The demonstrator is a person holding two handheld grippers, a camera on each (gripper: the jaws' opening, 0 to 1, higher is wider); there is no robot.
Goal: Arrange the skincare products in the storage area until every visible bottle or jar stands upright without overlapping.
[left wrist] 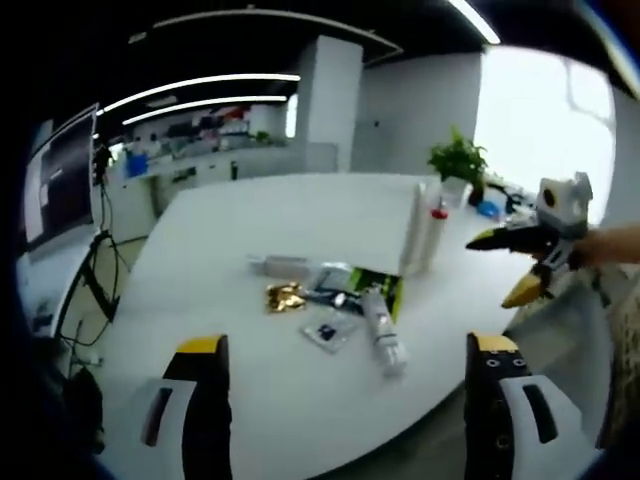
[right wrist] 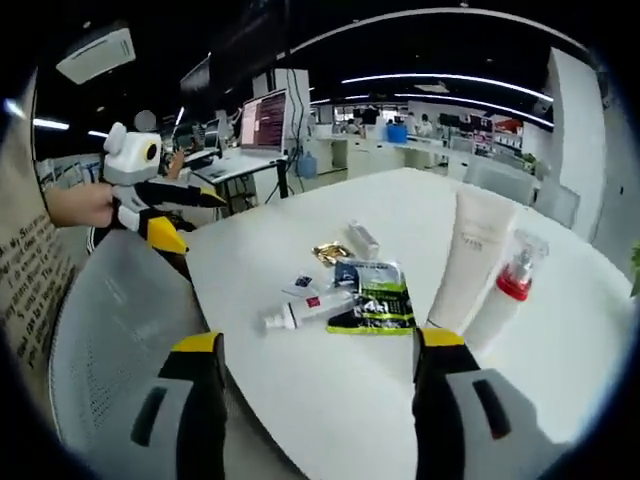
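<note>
A round white table [right wrist: 560,350] holds a small group of skincare products near its middle. In the right gripper view, a tall white tube [right wrist: 470,258] stands upright on its cap, and just beside it stands a clear bottle with a red collar [right wrist: 508,290], also upright. In front of them a dark sachet with green edges [right wrist: 372,298] lies flat, and a slim white tube [right wrist: 305,308] lies on its side, its end against the sachet's edge. A small dark square packet [right wrist: 303,283] and a crumpled gold foil packet [right wrist: 330,252] lie close by, and a small pale box [right wrist: 362,240] lies flat beyond them. The left gripper view shows the same group from the opposite side: the 2 upright containers [left wrist: 422,228] at the far side, the lying tube [left wrist: 382,328], the gold foil [left wrist: 284,296] and the dark square packet [left wrist: 328,334] all near one another. The left gripper [left wrist: 348,352] hangs above the near table edge with its 2 yellow-tipped jaws spread wide, holding and touching nothing. The right gripper [right wrist: 318,345] is likewise spread wide and empty, above the table's edge, next to a grey mesh chair [right wrist: 115,320]. Each gripper also appears in the other's view, held by a hand [right wrist: 82,205] off the table's side.
</note>
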